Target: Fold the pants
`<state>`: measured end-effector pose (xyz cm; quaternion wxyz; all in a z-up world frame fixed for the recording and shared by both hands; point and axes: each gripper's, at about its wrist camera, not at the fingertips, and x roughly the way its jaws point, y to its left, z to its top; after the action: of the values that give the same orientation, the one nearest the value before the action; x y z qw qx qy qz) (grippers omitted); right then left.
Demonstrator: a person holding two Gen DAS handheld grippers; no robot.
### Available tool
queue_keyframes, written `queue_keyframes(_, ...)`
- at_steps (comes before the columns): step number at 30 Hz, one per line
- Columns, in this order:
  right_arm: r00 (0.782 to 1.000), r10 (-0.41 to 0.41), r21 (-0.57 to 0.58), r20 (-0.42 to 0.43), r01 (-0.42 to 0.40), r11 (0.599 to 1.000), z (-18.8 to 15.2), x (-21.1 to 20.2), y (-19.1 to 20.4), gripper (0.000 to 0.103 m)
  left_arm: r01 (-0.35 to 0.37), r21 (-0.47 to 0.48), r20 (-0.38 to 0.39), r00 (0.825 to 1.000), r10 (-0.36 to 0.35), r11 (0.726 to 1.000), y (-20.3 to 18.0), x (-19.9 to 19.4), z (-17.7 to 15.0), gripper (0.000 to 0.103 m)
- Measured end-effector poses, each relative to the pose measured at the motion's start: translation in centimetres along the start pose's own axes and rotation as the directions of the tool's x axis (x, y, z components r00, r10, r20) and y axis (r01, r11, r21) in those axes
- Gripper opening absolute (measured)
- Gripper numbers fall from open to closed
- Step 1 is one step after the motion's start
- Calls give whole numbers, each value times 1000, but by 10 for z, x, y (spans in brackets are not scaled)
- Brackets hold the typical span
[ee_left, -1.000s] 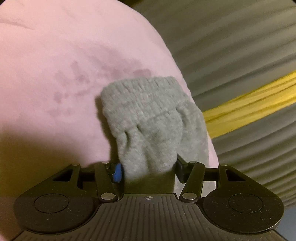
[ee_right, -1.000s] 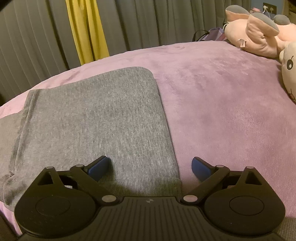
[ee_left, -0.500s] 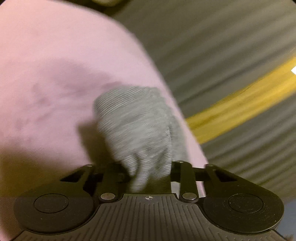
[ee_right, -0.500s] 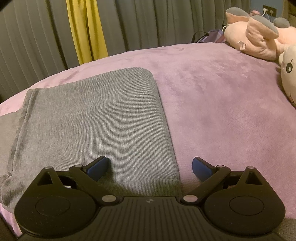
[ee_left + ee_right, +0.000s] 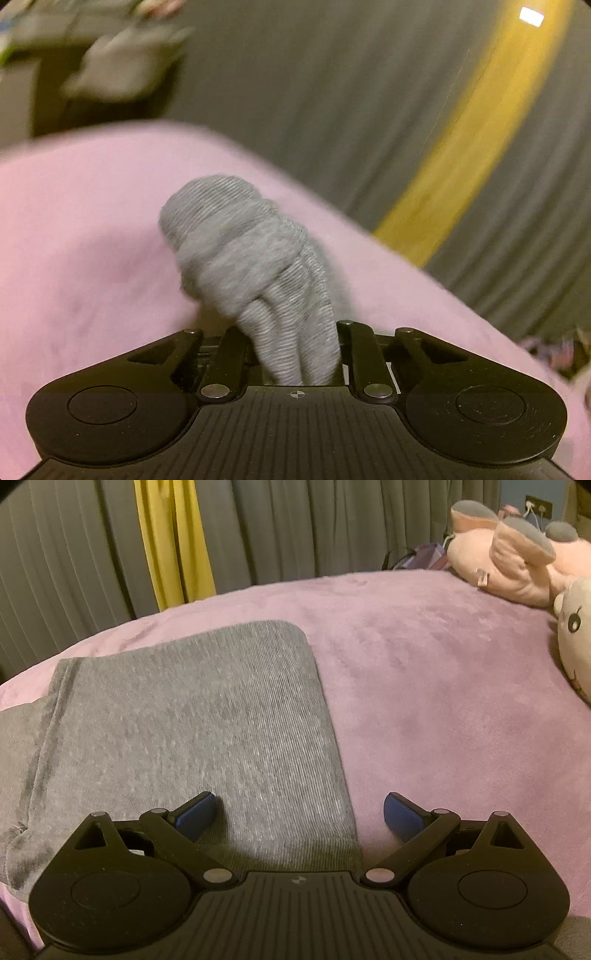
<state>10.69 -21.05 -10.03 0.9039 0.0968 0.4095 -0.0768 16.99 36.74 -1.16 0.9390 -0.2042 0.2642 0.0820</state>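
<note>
a pink plush blanket (image 5: pixel 443 686) covers the bed. grey curtains (image 5: pixel 295 528) with a yellow strip (image 5: pixel 173 542) hang behind. pink stuffed toys (image 5: pixel 517 565) lie at its far right.

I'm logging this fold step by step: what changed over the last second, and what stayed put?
The left claw has just closed on the ribbed cuff of the grey knit pants and lifted it off the pink plush blanket, bunching it. The right claw stayed open over the flat folded part; the pink plush toy is unmoved.

One pair of grey pants (image 5: pixel 192 716), two plush toys (image 5: pixel 517 565) — one pink, one pale — one yellow curtain (image 5: pixel 173 542).
</note>
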Motion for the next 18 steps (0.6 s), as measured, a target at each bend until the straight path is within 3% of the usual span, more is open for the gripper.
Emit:
queue_keyframes(2, 1000, 13, 2, 16, -13, 1000, 0, -5, 0, 98, 55, 130, 45, 997, -61, 990, -37, -24, 8, 18)
queue_keyframes(4, 999, 28, 8, 28, -28, 1000, 0, -9, 0, 98, 150, 257, 73, 982, -174, 955, -82, -53, 8, 18)
queue_keyframes(7, 998, 47, 24, 51, -48, 999, 2, -16, -2, 98, 308, 444, 28, 934, -356, 842, -155, -90, -13, 19)
queue_keyframes(9, 995, 64, 45, 71, -67, 997, 3, -23, -4, 98, 395, 538, -52, 897, -439, 744, -202, -103, -42, 23)
queue_keyframes(10, 994, 75, 59, 82, -80, 995, 3, -27, -6, 98, 428, 567, -100, 884, -457, 704, -224, -105, -63, 33)
queue_keyframes(12, 989, 100, 84, 107, -109, 990, 4, -36, -10, 98, 462, 595, -207, 879, -430, 657, -255, -98, -105, 45)
queue_keyframes(14, 983, 135, 115, 127, -149, 982, 4, -46, -17, 98, 486, 613, -369, 873, -319, 623, -277, -82, -148, 48)
queue_keyframes(16, 976, 164, 151, 142, -185, 971, 5, -55, -23, 98, 504, 606, -491, 846, -209, 615, -281, -74, -182, 48)
queue_keyframes(17, 972, 184, 174, 147, -209, 962, 4, -59, -28, 98, 500, 605, -501, 844, -192, 620, -277, -76, -189, 48)
queue_keyframes(18, 967, 209, 198, 149, -236, 951, 4, -62, -32, 98, 477, 614, -473, 860, -191, 629, -266, -83, -192, 48)
